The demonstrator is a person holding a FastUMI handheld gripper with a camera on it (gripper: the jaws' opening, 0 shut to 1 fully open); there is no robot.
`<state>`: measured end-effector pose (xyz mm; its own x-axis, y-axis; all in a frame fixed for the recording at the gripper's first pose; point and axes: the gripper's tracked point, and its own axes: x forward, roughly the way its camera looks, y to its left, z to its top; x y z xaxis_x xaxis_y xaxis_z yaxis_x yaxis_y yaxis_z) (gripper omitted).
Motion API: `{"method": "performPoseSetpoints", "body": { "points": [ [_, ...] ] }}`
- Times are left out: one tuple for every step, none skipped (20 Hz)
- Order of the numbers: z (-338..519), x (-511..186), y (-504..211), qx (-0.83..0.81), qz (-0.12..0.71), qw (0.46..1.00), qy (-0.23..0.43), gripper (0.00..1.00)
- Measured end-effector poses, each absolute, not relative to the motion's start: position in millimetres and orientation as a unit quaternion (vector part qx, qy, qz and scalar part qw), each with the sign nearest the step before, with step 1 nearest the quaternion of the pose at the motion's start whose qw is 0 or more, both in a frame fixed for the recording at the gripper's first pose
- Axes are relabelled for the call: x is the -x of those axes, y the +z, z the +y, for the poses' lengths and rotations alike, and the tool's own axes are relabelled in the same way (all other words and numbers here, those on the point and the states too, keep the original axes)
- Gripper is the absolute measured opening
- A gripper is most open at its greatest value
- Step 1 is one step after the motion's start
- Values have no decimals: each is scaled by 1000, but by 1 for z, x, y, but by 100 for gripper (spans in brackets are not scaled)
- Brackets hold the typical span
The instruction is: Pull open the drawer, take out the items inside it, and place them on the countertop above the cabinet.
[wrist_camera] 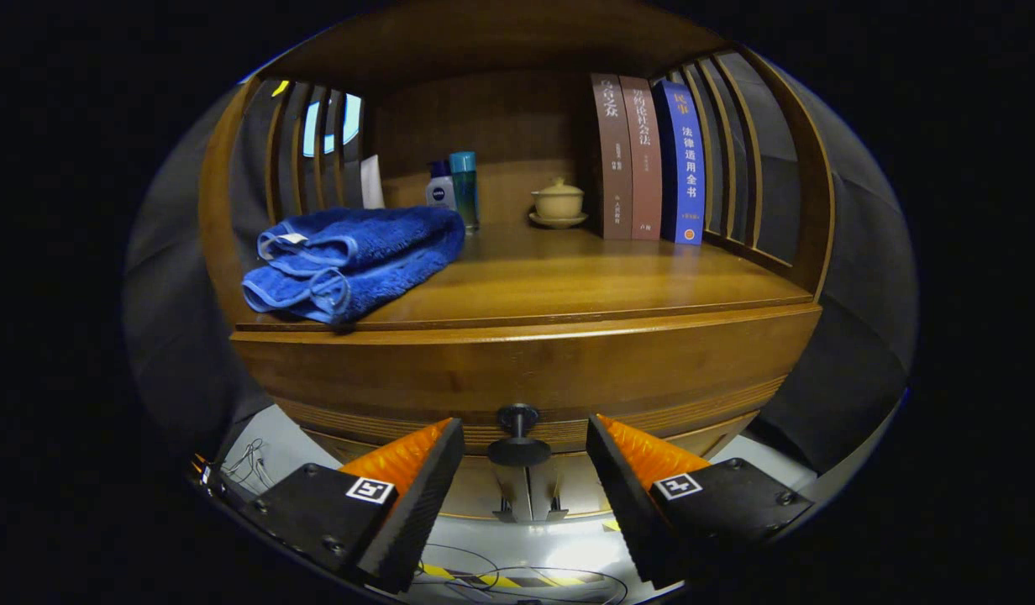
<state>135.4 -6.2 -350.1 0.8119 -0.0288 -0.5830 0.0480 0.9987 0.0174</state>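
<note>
Wooden cabinet (517, 370) comes first in the gripper view, its front curving across just ahead of the fingers. Its tabletop (585, 277) carries several things under a slatted shelf surround. A folded blue towel (354, 260) lies at the left front corner, slightly overhanging the edge. Three books (648, 164) stand upright at the right rear. Between them, near the back wall, sit a lidded cup on a saucer (558, 203) and two small bottles (453, 189) side by side, just behind the towel.

Below the tabletop's edge runs the drawer front (652, 420), which looks closed or nearly so; its inside is hidden. The drawer's dark knob (517, 437) juts out toward the camera.

The gripper (524, 462) has its fingers spread wide apart, one on each side of the knob, touching nothing. The knob sits between the fingertips, roughly centred.

The task seems to be at its start: the drawer is not yet pulled open. Whether the towel came from the drawer cannot be told. Closing on the knob and pulling is likely next, then removing whatever is inside.
</note>
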Motion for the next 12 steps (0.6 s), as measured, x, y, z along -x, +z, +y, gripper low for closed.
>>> {"method": "performPoseSetpoints", "body": {
  "points": [
    [-5, -138, -353, -15, 307, 951, -17, 94],
    [-6, -140, -357, -11, 310, 950, -20, 90],
    [-8, -141, -362, -6, 316, 949, -24, 82],
    [-5, -141, -367, -7, 321, 947, -20, 78],
    [-2, -142, -372, -5, 327, 945, -18, 65],
    [-4, -140, -362, -5, 320, 947, -17, 56],
    [-3, -145, -370, -2, 325, 945, -20, 46],
    [-3, -142, -367, -3, 327, 945, -19, 45],
    [-3, -142, -366, -3, 328, 945, -19, 40],
    [-3, -138, -365, -2, 330, 944, -19, 36],
    [-3, -141, -368, -1, 330, 944, -18, 32],
    [-4, -142, -368, -1, 330, 944, -18, 32]
  ]
}}
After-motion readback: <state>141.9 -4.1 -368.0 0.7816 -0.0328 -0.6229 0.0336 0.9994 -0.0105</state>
